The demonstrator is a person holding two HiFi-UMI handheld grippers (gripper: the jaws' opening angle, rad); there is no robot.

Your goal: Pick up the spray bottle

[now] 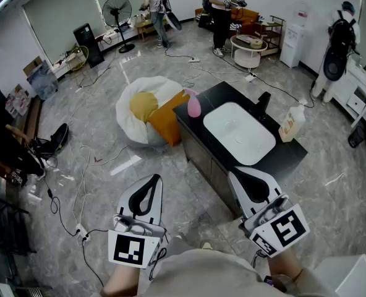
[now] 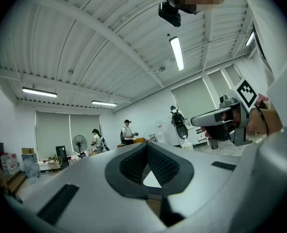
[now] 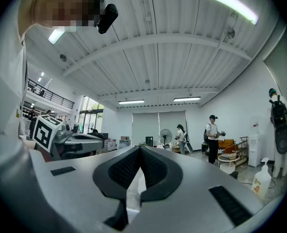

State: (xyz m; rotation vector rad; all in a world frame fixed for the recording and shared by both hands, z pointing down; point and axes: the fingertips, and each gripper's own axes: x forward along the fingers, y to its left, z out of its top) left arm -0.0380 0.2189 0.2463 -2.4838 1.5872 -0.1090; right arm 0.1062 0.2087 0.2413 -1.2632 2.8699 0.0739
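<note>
A white spray bottle (image 1: 292, 124) with an orange label stands on the right end of a black counter (image 1: 294, 156), beside a white sink (image 1: 238, 132). The same bottle appears small in the right gripper view (image 3: 262, 178) and the left gripper view (image 2: 185, 142). A pink bottle (image 1: 194, 104) stands at the counter's far left corner. My left gripper (image 1: 154, 178) is over the floor, short of the counter, shut and empty (image 2: 147, 145). My right gripper (image 1: 232, 174) hovers at the counter's near edge, also shut on nothing (image 3: 140, 148). Both point level, well short of the spray bottle.
A black faucet (image 1: 264, 103) rises behind the sink. A white and yellow beanbag (image 1: 144, 107) and an orange cushion (image 1: 168, 124) lie left of the counter. Cables (image 1: 78, 197) trail over the grey floor. Two people (image 1: 220, 8), a fan (image 1: 117, 11) and a round table (image 1: 247, 48) are at the back.
</note>
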